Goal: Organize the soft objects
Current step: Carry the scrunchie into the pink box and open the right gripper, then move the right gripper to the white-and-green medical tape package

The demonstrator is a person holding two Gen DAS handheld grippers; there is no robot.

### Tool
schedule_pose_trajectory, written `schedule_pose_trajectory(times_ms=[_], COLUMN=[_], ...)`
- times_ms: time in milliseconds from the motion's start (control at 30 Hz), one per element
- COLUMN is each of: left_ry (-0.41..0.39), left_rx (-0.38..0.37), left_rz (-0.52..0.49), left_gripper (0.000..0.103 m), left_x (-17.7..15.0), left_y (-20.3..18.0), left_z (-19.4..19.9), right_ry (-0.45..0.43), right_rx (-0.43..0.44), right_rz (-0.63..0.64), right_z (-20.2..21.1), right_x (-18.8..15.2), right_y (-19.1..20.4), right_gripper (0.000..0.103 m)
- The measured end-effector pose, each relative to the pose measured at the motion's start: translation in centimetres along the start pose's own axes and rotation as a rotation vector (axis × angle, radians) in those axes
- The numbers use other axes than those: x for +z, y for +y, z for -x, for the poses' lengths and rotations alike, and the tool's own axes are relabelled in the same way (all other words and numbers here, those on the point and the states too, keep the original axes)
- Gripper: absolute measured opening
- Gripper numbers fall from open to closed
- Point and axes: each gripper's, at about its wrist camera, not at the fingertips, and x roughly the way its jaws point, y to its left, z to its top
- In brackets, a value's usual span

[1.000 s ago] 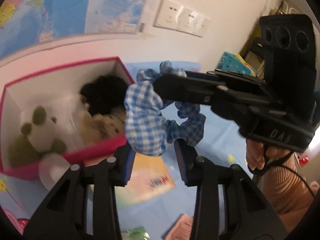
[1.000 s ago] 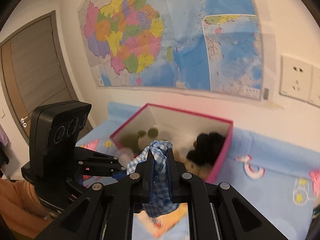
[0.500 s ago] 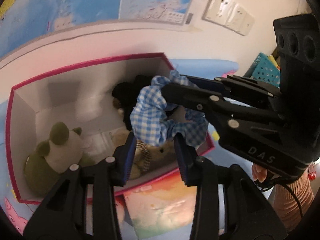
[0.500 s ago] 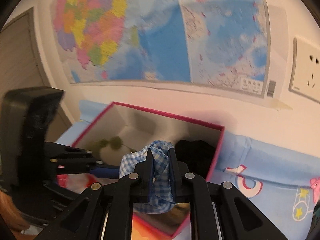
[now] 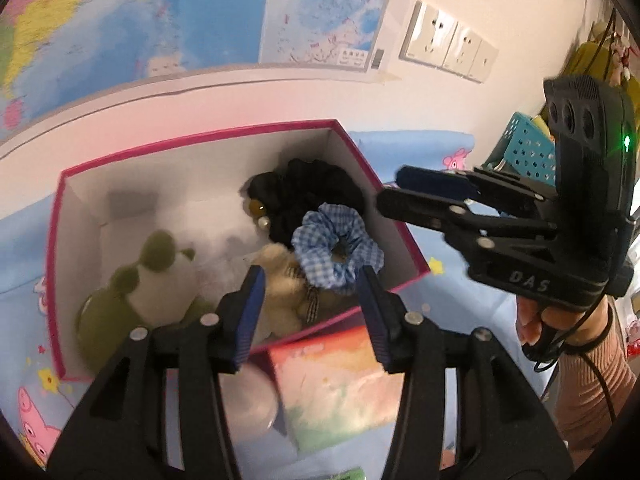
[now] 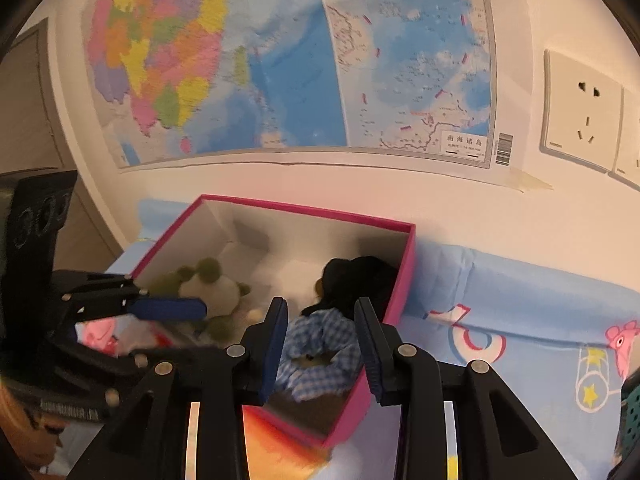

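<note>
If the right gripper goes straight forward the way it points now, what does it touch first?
Most likely the blue checked scrunchie, lying in the pink box directly between the open right gripper jaws. Depth is uncertain.

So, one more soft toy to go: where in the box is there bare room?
Free: the white floor at the box's far-left corner, behind the green plush. Crowded: the right side, where black scrunchie, checked scrunchie and beige bear pile up.

Both grippers hang side by side with their jaws spread wide and nothing between them. The left gripper (image 5: 310,292) points downward; the right gripper (image 6: 320,334) reaches in from its right, held in a bare hand (image 5: 536,322).
</note>
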Motion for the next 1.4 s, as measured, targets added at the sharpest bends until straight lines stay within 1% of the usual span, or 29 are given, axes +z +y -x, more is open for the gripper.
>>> schedule_pose_trajectory(times_ms=[67, 200, 267, 400, 433, 500, 567, 600, 667, 733, 800, 933, 1067, 1167, 1267, 1333, 1400], left_ry=[-0.022, -0.074, -0.083, -0.076, -0.073, -0.056, -0.048, -0.044, -0.038, -0.036, -0.039, -0.048, -0.043, -0.028, -0.009, 0.011, 0.038], left_rx=[0.001, 0.051, 0.065, 0.053, 0.062, 0.065, 0.067, 0.063, 0.058, 0.058, 0.056, 0.033, 0.012, -0.003, -0.027, -0.022, -0.024], left_rz=[0.005, 0.033, 0.059, 0.112, 0.120, 0.130, 0.145, 0.151, 0.159, 0.155, 0.148, 0.140, 0.093, 0.055, 0.048, 0.040, 0.047], left_gripper=[0.050, 0.054, 0.054, 0.054, 0.054, 0.054, 0.054, 0.054, 0.054, 0.054, 0.054, 0.054, 0.055, 0.055, 0.056, 0.058, 0.058], left_x=[-0.5, -2.5, -3.4, -4.9, -5.2, -5.7, -6.1, -6.2, -6.5, -6.9, -7.1, -7.7, -9.3, -11.1, -13.0, -14.4, -15.9], left_y=[0.6, 3.0, 4.5, 7.2, 7.6, 8.3, 8.8, 9.0, 9.2, 9.1, 8.7, 8.0, 6.2, 4.8, 3.8, 3.3, 3.0], left_z=[1.0, 3.7, 4.5, 5.1, 5.0, 4.7, 4.4, 4.2, 4.1, 4.1, 4.2, 4.9, 5.7, 6.2, 6.5, 6.4, 6.2], right_ry=[-0.003, 0.011, 0.022, 0.055, 0.066, 0.076, 0.081, 0.076, 0.076, 0.084, 0.086, 0.082, 0.074, 0.082, 0.120, 0.165, 0.229], right_rx=[0.020, 0.070, 0.101, 0.159, 0.156, 0.117, 0.104, 0.101, 0.097, 0.073, 0.084, 0.064, 0.115, 0.181, 0.279, 0.345, 0.401], right_rz=[0.007, 0.024, 0.024, 0.054, 0.062, 0.068, 0.037, 0.021, -0.005, -0.019, -0.053, -0.053, -0.045, -0.012, 0.005, -0.002, -0.019], right_z=[0.7, 1.8, 2.1, 2.2, 2.0, 1.4, 0.7, 0.5, 0.4, 0.1, 0.0, 0.3, 1.9, 3.4, 4.7, 5.0, 4.6], right_x=[-0.4, -2.1, -3.0, -4.8, -5.2, -5.5, -5.6, -5.6, -5.6, -5.6, -5.7, -6.0, -6.5, -7.4, -9.2, -10.6, -12.2], right_y=[0.4, 1.3, 1.7, 2.8, 3.1, 3.1, 2.5, 2.1, 1.5, 1.0, 0.5, 0.8, 1.9, 3.5, 5.3, 6.5, 7.5], right_gripper=[0.037, 0.038, 0.038, 0.038, 0.038, 0.038, 0.038, 0.035, 0.034, 0.032, 0.032, 0.033, 0.035, 0.037, 0.039, 0.043, 0.044])
